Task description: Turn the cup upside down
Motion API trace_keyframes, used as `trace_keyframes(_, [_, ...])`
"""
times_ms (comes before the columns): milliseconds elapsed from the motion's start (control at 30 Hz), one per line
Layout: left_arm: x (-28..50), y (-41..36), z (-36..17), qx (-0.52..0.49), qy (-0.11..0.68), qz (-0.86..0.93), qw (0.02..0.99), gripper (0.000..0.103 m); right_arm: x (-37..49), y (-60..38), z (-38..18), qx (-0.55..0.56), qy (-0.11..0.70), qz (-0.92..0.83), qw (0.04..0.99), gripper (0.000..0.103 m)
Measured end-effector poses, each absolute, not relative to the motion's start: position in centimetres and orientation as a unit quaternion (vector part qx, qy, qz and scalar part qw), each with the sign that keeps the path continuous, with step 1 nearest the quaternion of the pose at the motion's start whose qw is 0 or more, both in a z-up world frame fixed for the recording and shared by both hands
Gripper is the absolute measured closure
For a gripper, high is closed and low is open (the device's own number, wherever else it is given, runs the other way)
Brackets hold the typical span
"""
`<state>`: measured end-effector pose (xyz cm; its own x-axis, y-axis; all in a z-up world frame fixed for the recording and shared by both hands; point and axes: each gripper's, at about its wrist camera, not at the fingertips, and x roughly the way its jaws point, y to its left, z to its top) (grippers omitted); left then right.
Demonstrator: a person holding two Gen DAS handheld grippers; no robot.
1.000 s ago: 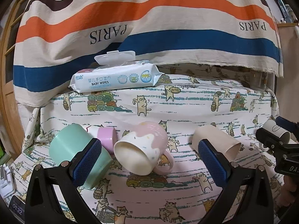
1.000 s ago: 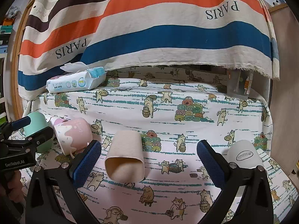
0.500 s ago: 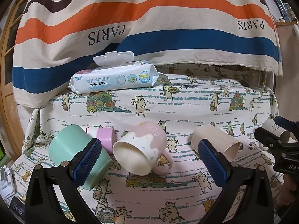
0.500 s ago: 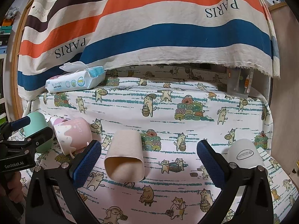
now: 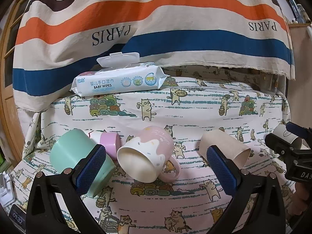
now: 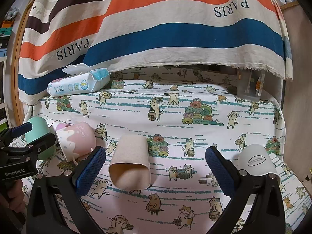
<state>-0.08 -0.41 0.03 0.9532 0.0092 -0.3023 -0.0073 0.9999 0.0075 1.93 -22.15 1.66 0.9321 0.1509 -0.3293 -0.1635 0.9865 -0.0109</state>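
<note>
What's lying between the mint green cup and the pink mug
A small lilac cup on its side, wedged between the mint green cup and the pink mug; clearest in the left wrist view.

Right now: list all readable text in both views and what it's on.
"PARIS": striped cloth.
"BABY WIPES", "99%": wipes pack; its Chinese line is too small to read.
"GenRobot.AI": left gripper body.
"01:32": timer.
Pink mug script and white cup label: unreadable.

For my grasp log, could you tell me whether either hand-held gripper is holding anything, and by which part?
Nothing is held: the left hand-held gripper and right hand-held gripper are both open and empty.
</note>
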Motion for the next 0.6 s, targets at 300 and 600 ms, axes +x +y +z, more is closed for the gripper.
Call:
trace_keyframes(300, [0.0, 0.1, 0.1, 0.006, 0.155, -0.003, 0.988, 0.0, 1.9, -22.1, 1.8, -0.013, 0.17, 0.098, 0.98, 0.0])
trace_keyframes(600, [0.4, 2.3, 1.5, -0.032, 0.167, -0.005, 0.985, 0.0, 3.9, -21.5, 5.4, 0.004, 0.292, 0.168, 0.942, 0.0])
